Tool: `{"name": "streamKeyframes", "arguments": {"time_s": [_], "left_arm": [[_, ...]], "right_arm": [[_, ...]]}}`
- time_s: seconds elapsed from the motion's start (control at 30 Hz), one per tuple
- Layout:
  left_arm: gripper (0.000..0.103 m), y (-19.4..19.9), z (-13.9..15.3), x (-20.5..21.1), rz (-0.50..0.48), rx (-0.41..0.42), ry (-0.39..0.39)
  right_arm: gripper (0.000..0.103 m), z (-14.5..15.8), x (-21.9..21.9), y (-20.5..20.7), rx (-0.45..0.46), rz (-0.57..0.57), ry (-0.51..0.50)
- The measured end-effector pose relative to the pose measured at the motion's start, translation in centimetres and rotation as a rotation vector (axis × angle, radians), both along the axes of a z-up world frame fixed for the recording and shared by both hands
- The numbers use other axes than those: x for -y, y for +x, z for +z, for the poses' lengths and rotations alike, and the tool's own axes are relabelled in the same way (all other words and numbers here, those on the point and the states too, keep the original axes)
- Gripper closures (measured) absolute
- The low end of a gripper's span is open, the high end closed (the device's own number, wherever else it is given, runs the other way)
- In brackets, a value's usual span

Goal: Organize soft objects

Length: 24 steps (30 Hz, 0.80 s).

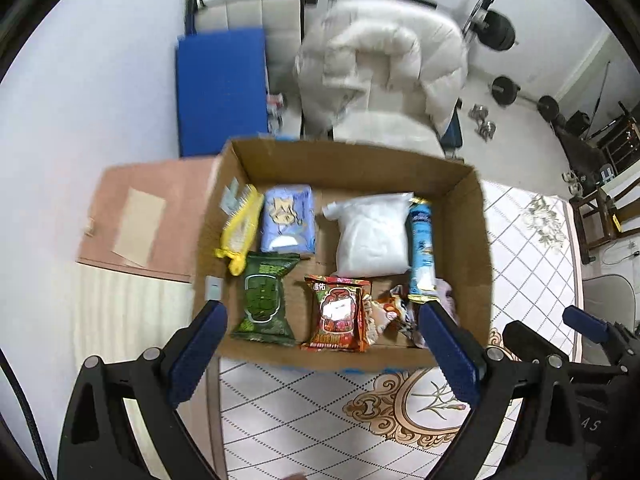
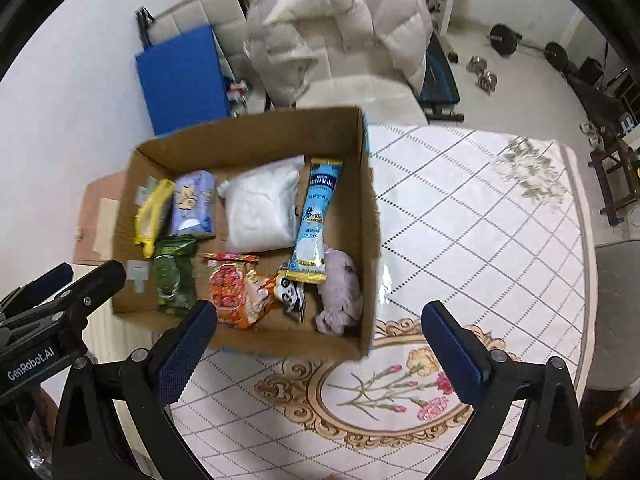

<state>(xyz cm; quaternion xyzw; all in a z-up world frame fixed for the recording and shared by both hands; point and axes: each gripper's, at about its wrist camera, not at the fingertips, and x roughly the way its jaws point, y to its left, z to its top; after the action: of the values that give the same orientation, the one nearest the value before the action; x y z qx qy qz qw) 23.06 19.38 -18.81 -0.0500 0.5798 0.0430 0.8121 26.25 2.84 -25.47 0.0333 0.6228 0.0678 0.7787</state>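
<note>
A cardboard box (image 1: 352,160) (image 2: 248,132) stands on the table and holds several soft packs: a yellow pouch (image 1: 240,232), a blue tissue pack (image 1: 288,220), a white bag (image 1: 370,236), a light blue sachet (image 1: 422,252), a green pack (image 1: 264,300), a red snack pack (image 1: 338,314) and a lilac cloth (image 2: 340,296). My left gripper (image 1: 320,340) is open and empty above the box's near edge. My right gripper (image 2: 320,340) is open and empty above the box's near right corner.
The table (image 2: 460,220) has a white diamond-pattern cloth with a floral medallion (image 2: 384,384). A pink box flap (image 1: 140,212) lies left of the box. A chair with a white puffy coat (image 1: 380,64) stands behind. Gym weights (image 1: 504,90) lie on the floor.
</note>
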Motion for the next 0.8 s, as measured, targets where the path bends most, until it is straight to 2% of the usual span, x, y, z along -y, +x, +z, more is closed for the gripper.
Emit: {"name": "streamKeyframes", "arguments": {"time_s": [0.17, 0.43, 0.57, 0.8], "left_arm": [[0.005, -3.7, 4.5, 1.4, -0.015, 0.081, 0.042], [0.005, -9.3, 10.2, 2.8, -0.007, 0.177, 0.046], [0.005, -11.6, 12.1, 3.3, -0.002, 0.221, 0.060], [0.005, -15.1, 13.9, 4.7, -0.031, 0.221, 0.040]], "right_arm": [[0.000, 4.7, 1.0, -3.7, 0.081, 0.033, -0.006], [0.000, 12.2, 3.2, -10.5, 0.185, 0.017, 0.009], [0.000, 14.8, 3.9, -13.2, 0.235, 0.009, -0.005], [0.000, 18.4, 5.0, -17.1, 0.313, 0.016, -0.020]]}}
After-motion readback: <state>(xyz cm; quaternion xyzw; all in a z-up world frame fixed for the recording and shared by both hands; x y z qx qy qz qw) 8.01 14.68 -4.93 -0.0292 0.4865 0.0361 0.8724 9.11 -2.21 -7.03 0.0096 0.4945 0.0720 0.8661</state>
